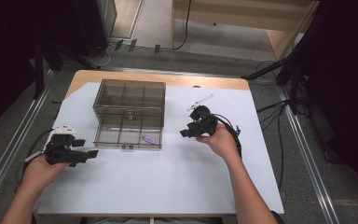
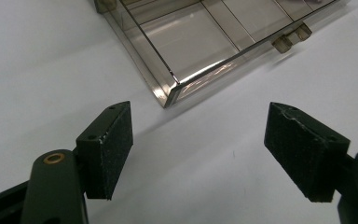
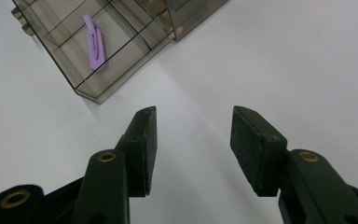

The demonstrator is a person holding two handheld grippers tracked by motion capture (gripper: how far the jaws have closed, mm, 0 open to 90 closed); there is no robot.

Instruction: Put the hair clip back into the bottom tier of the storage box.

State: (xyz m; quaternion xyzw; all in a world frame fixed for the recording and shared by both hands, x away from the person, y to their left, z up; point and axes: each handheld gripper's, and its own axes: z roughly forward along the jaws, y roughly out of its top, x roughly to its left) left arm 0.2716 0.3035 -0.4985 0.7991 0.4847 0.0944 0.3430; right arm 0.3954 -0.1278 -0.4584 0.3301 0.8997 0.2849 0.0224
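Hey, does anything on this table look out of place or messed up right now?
Mostly tidy. The clear organizer box lies open with one purple clip inside. A pale thin object lies loose outside it, beyond the right claw; I can't identify it.

A smoky grey transparent box (image 1: 129,112) is seen on a white sheet (image 1: 168,172); a purple clip (image 1: 148,139) lies inside. Black jaws are shown.
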